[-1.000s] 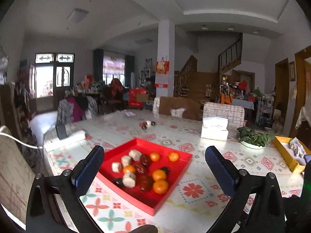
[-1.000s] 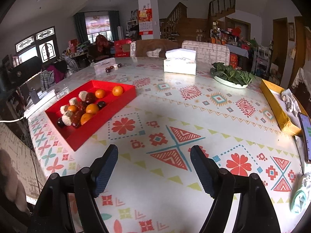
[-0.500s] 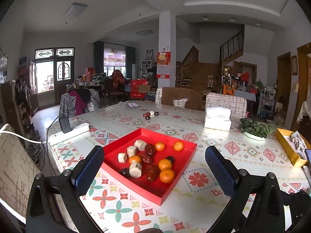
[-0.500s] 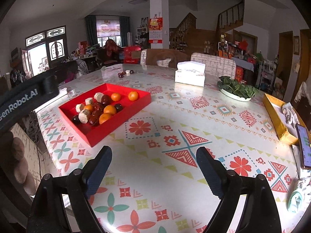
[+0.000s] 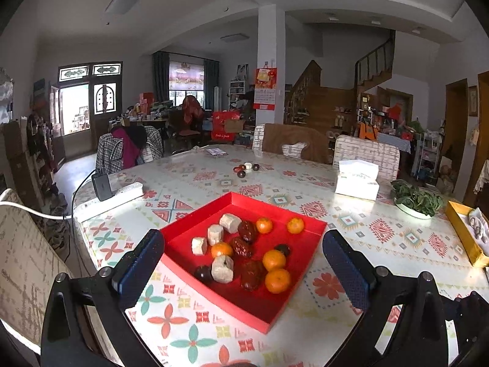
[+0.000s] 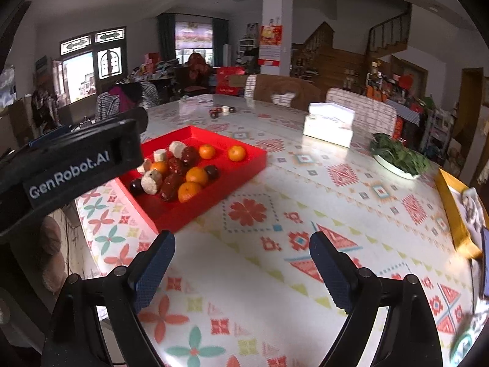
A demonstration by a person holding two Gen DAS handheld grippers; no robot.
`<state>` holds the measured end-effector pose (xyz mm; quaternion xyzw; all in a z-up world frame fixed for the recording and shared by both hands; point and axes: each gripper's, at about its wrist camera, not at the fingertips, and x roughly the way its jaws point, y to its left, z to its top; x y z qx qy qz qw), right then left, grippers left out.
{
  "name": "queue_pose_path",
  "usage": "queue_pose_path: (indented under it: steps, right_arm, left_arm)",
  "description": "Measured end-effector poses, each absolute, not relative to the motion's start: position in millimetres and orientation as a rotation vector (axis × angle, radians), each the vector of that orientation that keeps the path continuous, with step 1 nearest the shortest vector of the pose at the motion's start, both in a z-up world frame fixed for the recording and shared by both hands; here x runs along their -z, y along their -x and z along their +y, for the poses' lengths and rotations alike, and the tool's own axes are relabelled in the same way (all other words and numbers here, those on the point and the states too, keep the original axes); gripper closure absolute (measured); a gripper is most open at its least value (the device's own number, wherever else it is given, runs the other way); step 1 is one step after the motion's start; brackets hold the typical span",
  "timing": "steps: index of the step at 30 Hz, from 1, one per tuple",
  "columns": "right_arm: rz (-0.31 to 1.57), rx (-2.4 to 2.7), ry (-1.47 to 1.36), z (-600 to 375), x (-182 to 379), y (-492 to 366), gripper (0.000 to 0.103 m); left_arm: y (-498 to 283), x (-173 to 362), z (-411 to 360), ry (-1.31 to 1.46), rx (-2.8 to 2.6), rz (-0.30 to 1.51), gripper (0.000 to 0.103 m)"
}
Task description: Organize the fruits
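Observation:
A red tray (image 5: 305, 226) (image 6: 244, 165) lies on the patterned table and holds mixed fruit: several oranges (image 5: 277, 280) (image 6: 189, 191), dark red dates (image 5: 247, 231), pale cut pieces (image 5: 222, 268) and small dark round fruits (image 5: 203, 272). My left gripper (image 5: 243, 270) is open and empty, held above the tray's near edge. My right gripper (image 6: 241, 270) is open and empty over bare table to the right of the tray. The left gripper's body (image 6: 70, 165) covers the tray's left part in the right wrist view.
A few loose fruits (image 5: 247, 167) lie far back on the table. A white tissue box (image 5: 357, 179), a plate of greens (image 5: 415, 200) and a yellow tray (image 5: 461, 232) stand to the right. A white power strip (image 5: 110, 197) lies at left.
Both grippers have risen and pulled back towards me, so more of the table edge shows. The left gripper's body has come further into the right wrist view. Jaws stay open.

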<state>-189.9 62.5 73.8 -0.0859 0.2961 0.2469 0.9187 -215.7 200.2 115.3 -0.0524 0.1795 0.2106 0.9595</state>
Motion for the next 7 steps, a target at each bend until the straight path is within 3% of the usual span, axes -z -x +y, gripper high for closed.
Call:
queue_pose_path:
  steps: [7]
  right_arm:
    - [0.611,-0.490,0.128,60.6,-84.9,164.6,0.010]
  left_arm:
    - [181.6,-123.4,205.8,0.127,-0.360,0.436,0.000]
